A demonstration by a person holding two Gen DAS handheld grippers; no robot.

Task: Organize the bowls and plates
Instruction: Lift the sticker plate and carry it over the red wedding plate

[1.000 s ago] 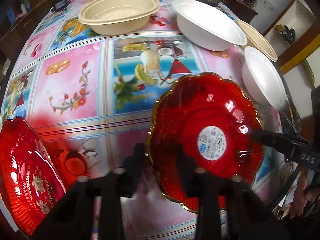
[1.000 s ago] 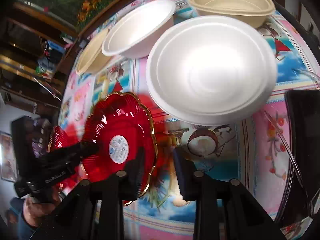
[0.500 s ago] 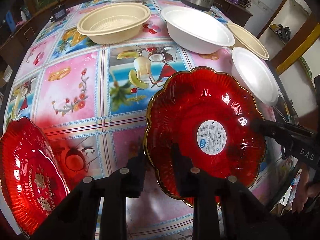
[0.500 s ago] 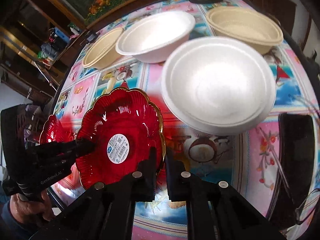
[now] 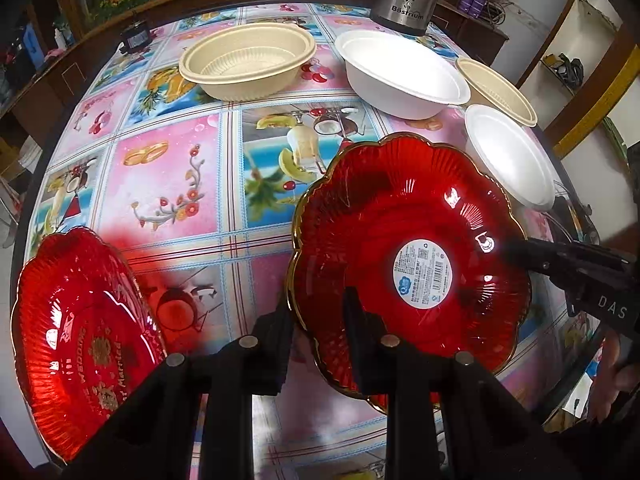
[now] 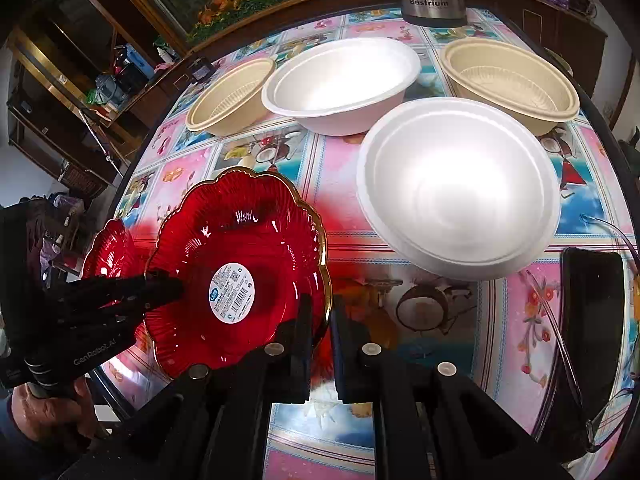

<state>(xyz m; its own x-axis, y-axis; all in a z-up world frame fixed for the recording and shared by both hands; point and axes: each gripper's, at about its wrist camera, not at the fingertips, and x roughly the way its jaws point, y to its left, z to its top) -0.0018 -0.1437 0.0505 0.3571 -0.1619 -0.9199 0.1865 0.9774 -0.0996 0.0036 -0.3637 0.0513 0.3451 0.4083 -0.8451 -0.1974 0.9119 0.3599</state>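
We are seeing a shiny red flower-shaped plastic plate with gold writing [image 5: 80, 332] lying on the left of the colourful picture tablecloth [image 5: 168, 176]. Our left gripper [image 5: 316, 332] is pinching one edge of a second red scalloped plate with a white sticker [image 5: 400, 248], and our right gripper [image 6: 320, 332] is pinching its other edge. White and beige bowls are sitting behind.

Second red plate [image 5: 80, 340] partly cut off by left edge.

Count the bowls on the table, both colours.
4: beige bowl far left, large white bowl mid-back, beige bowl far right, white foam bowl nearest. Others may be out of view.
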